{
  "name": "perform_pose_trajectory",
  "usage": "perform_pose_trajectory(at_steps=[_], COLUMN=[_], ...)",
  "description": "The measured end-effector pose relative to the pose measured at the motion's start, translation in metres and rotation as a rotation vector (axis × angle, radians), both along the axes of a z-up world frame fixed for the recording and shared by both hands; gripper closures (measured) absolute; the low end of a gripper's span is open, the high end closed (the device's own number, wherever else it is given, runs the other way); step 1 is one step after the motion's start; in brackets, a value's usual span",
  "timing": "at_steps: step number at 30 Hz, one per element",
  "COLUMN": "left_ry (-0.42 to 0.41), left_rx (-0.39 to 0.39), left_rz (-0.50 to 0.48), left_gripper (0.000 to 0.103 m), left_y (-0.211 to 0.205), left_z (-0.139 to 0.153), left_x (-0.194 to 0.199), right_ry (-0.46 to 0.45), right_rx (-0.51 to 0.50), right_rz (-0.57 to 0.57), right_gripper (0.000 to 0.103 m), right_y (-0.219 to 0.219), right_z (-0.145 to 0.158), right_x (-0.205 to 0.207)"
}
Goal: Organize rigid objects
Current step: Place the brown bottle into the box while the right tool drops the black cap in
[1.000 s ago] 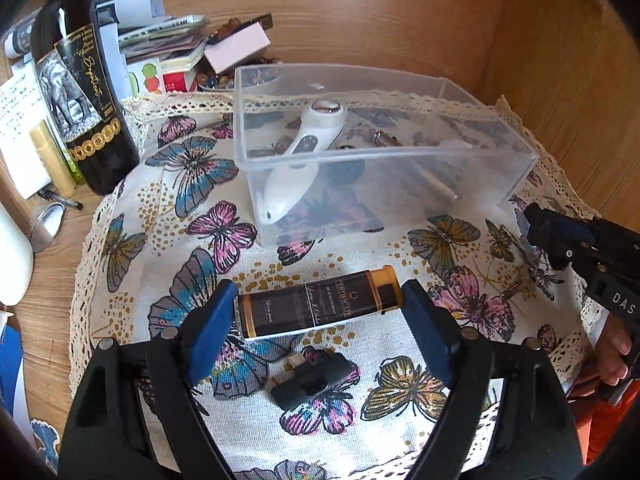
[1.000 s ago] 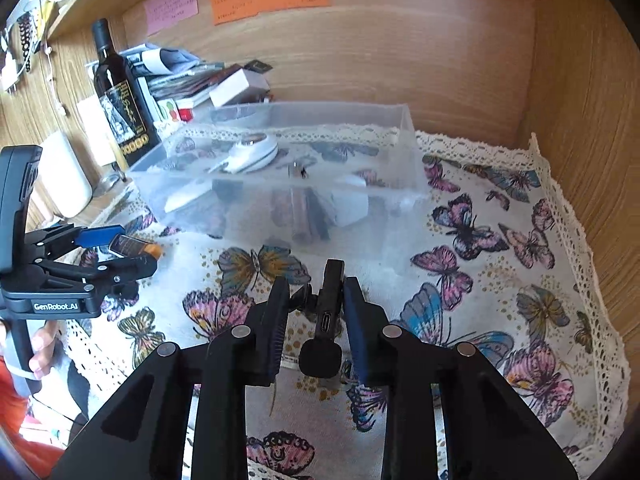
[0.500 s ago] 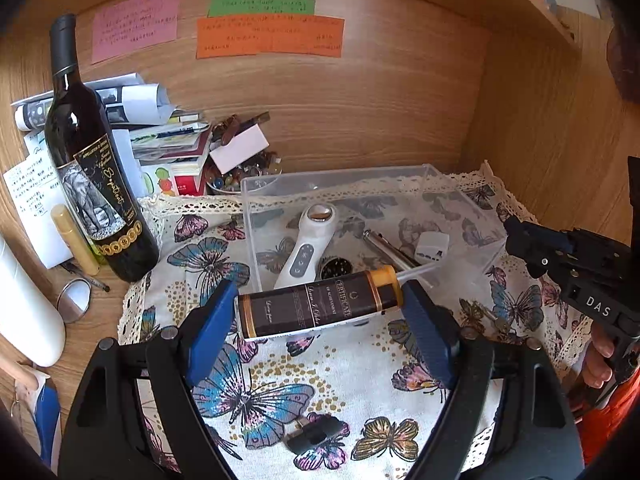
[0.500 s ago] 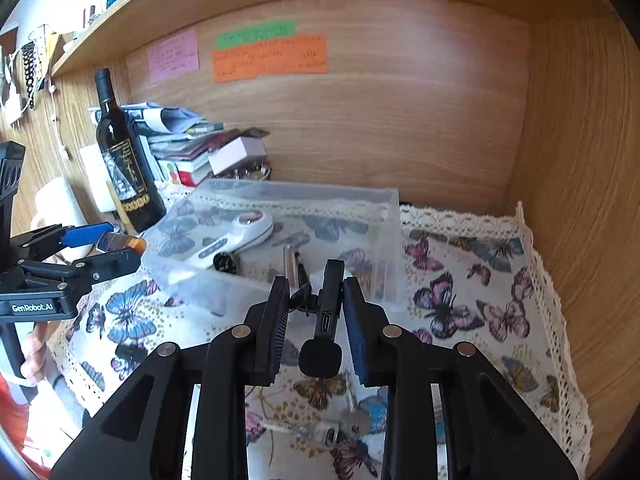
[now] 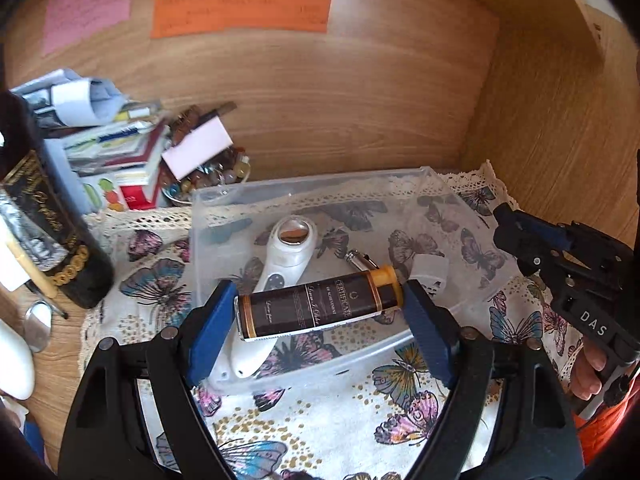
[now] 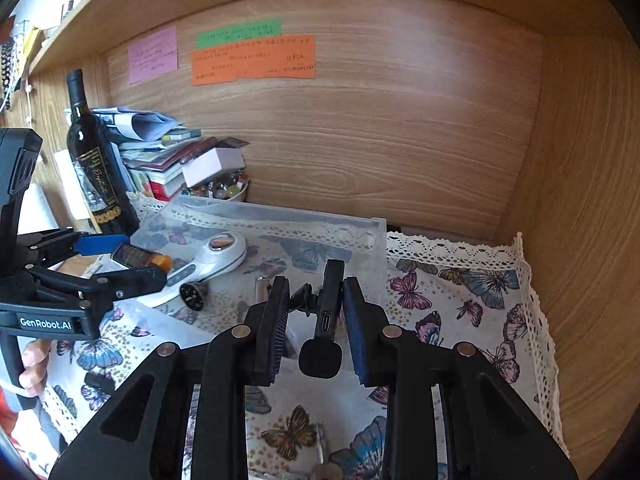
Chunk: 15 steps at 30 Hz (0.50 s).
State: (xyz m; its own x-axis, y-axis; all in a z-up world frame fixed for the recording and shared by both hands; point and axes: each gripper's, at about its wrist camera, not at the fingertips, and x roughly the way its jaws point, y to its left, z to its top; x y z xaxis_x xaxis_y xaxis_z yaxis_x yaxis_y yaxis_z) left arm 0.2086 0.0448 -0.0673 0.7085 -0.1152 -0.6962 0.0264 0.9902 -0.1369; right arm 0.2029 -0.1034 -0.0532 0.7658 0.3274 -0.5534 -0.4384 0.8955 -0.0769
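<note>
Left tongs [image 5: 320, 312] clenched endwise on a dark cosmetic bottle [image 5: 316, 310] with an amber cap, held above the clear plastic bin [image 5: 320, 364]. Bottle looks rigid, smooth, likely slippery; an end-to-end hold could pivot, a mid-body grip seems safer. Right tongs [image 6: 316, 324] clamp a small black clip-on microphone [image 6: 326, 316], light and stiff, over the bin's near edge.

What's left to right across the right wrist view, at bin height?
left gripper holding brown bottle → white handheld device → clear bin → black gadget in right gripper → butterfly cloth → wooden side wall
</note>
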Motion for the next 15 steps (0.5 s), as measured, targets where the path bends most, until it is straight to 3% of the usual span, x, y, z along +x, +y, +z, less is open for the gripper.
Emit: perform_pose_trajectory(at_steps=[8,15], left_ry=[0.072,0.085], left_rx=[0.026,0.041], left_rz=[-0.032,-0.032], left_gripper=[0.02,0.02], left_y=[-0.017,-0.023], left_z=[-0.021,-0.026], left_x=[0.03,0.039], right_ry=[0.058,0.098], right_rx=[-0.038,-0.059], right_rz=[-0.029,-0.016], right_gripper=[0.078,0.078], right_y=[0.001,0.004], right_z=[-0.021,-0.032], right_x=[0.026,0.034])
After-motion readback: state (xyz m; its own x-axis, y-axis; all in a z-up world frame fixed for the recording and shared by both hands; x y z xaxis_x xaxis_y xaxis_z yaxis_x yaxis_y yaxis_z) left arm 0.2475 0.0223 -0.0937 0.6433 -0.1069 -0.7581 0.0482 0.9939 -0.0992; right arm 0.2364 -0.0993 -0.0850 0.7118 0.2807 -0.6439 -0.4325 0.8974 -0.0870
